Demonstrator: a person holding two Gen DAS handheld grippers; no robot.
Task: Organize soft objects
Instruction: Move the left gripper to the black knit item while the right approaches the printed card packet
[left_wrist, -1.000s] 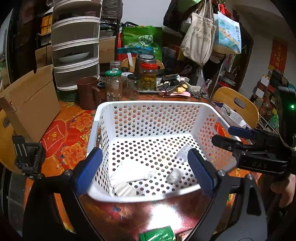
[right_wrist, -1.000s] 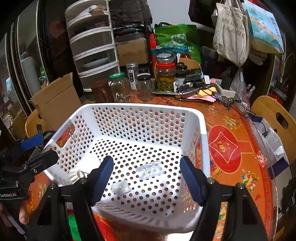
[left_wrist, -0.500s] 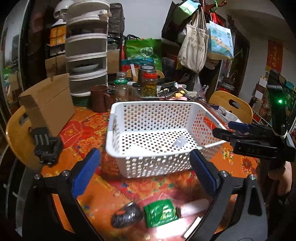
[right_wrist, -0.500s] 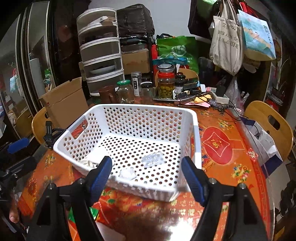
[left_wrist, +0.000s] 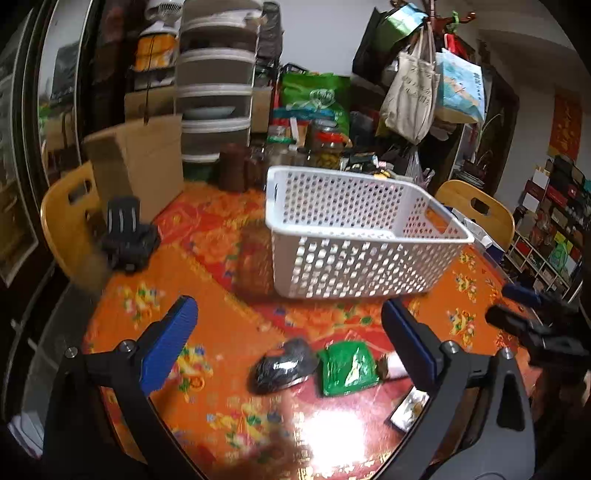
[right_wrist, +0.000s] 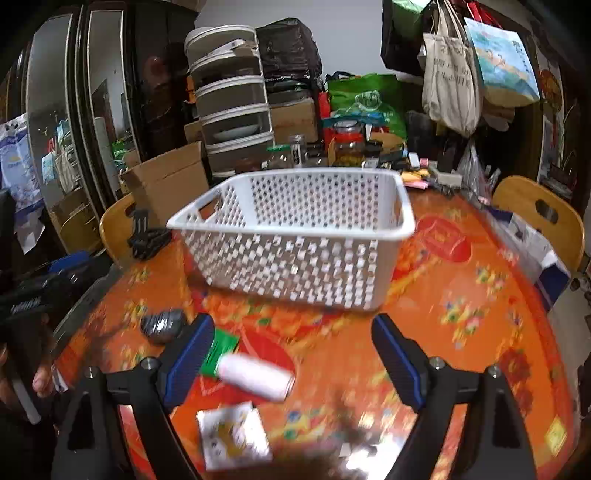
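Observation:
A white perforated basket (left_wrist: 354, 236) stands on the orange patterned table; it also shows in the right wrist view (right_wrist: 295, 236). In front of it lie a dark crinkled pouch (left_wrist: 282, 365), a green packet (left_wrist: 347, 367), a white roll (right_wrist: 255, 374) and a white printed packet (right_wrist: 232, 435). My left gripper (left_wrist: 291, 347) is open and empty, above the dark pouch and green packet. My right gripper (right_wrist: 291, 363) is open and empty, over the white roll. The right gripper shows at the right edge of the left wrist view (left_wrist: 532, 325).
Jars (left_wrist: 327, 146), a brown mug (left_wrist: 232, 168) and clutter stand behind the basket. A cardboard box (left_wrist: 136, 162), a black clamp (left_wrist: 127, 236) and wooden chairs (left_wrist: 68, 218) are at the left. Another chair (right_wrist: 541, 218) is at the right.
Both grippers have pulled back from over the basket toward the table's near edge. The pouch, green packet, roll and printed packet have come into view. Both stay open.

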